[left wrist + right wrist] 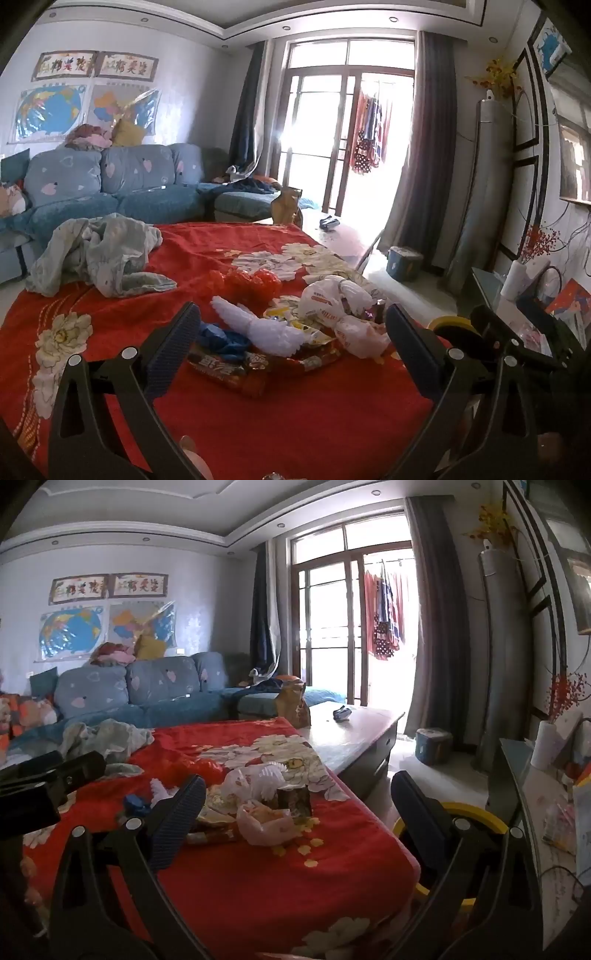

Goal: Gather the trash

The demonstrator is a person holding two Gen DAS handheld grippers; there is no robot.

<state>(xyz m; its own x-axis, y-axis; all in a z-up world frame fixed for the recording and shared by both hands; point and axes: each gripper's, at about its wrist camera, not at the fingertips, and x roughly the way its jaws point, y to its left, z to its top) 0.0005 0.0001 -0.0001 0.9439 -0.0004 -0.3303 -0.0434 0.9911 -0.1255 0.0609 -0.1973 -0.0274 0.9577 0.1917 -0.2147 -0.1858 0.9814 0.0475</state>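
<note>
A pile of trash lies on a red flowered blanket (pixel 258 424): a brown snack wrapper (pixel 229 369), a blue crumpled bag (pixel 221 339), white foam wrap (pixel 258 328), a white plastic bag (pixel 332 306) and red plastic bags (pixel 251 280). My left gripper (pixel 291 350) is open and empty, just short of the pile. My right gripper (pixel 295 823) is open and empty, right of the left one, with a pinkish plastic bag (pixel 264 823) and the pile (pixel 258 786) between its fingers' lines. A yellow-rimmed bin (pixel 480 812) stands beside the blanket's right edge.
A crumpled grey-green cloth (pixel 99 254) lies at the blanket's far left. A coffee table (pixel 354 734) with a brown paper bag (pixel 293 701) stands behind. A blue sofa (pixel 110 184) is at the back left, a glass side table (pixel 535 794) at the right.
</note>
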